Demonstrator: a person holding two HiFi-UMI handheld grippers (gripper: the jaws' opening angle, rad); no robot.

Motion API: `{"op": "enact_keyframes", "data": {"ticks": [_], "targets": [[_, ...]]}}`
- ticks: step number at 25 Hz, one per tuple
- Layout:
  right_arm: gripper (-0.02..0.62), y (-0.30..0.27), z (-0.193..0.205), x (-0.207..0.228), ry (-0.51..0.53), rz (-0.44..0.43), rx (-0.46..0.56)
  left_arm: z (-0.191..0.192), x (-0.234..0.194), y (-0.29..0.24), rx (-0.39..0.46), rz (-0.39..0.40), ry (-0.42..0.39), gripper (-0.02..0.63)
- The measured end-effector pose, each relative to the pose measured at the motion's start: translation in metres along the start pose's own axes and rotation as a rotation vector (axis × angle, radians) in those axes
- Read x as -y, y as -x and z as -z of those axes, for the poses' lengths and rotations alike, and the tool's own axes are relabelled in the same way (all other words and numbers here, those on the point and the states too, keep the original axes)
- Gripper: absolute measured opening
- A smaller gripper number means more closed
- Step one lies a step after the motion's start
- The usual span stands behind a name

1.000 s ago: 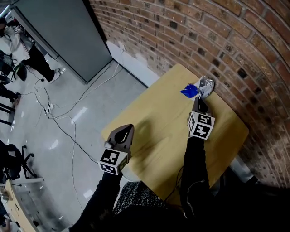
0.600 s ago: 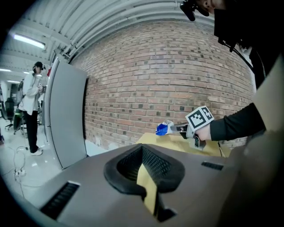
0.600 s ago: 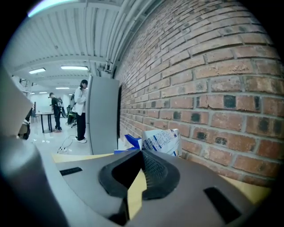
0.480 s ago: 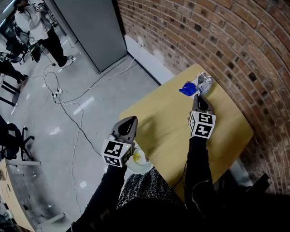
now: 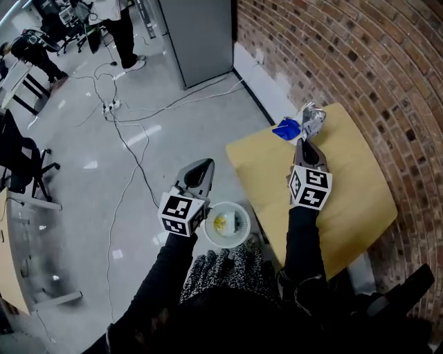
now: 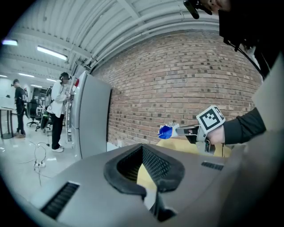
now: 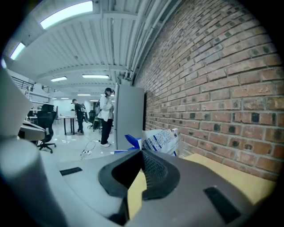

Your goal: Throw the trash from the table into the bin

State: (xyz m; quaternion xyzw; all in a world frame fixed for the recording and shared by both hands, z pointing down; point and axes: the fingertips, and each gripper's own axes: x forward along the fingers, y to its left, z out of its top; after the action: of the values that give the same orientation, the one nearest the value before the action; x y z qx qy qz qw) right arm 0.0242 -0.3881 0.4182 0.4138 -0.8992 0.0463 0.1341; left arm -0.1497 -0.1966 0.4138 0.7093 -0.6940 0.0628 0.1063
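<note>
Crumpled blue/white trash (image 5: 302, 125) was pinched by right gripper (image 5: 305, 143) over desk (image 5: 360, 187) corner; round white bin (image 5: 207, 231) stood on floor (image 5: 138, 145) nr desk.

A red brick wall (image 5: 360, 62) runs beside a light wooden square table (image 5: 353, 197). Loose cables (image 5: 111, 107) trail over the glossy pale grey floor (image 5: 76, 200). A tall grey metal cabinet (image 5: 197, 34) stands against the brick. Long strip lights (image 7: 66, 13) glow under a ribbed white ceiling (image 7: 111, 40).

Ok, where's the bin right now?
In the head view, the white bin stands on the floor below centre, between the left tongs and the table edge.
</note>
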Motion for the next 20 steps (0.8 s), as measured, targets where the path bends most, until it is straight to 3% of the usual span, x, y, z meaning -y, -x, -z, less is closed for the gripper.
{"op": "enact_keyframes", "data": {"ticks": [12, 20], "targets": [[0.011, 0.044, -0.011, -0.2, 0.119, -0.234, 0.023, 0.019, -0.072, 0.124, 0.046, -0.111, 0.052, 0.006], [0.011, 0.071, 0.016, -0.269, 0.151, -0.304, -0.018, 0.046, -0.098, 0.172, 0.035, -0.147, 0.097, 0.006]]}}
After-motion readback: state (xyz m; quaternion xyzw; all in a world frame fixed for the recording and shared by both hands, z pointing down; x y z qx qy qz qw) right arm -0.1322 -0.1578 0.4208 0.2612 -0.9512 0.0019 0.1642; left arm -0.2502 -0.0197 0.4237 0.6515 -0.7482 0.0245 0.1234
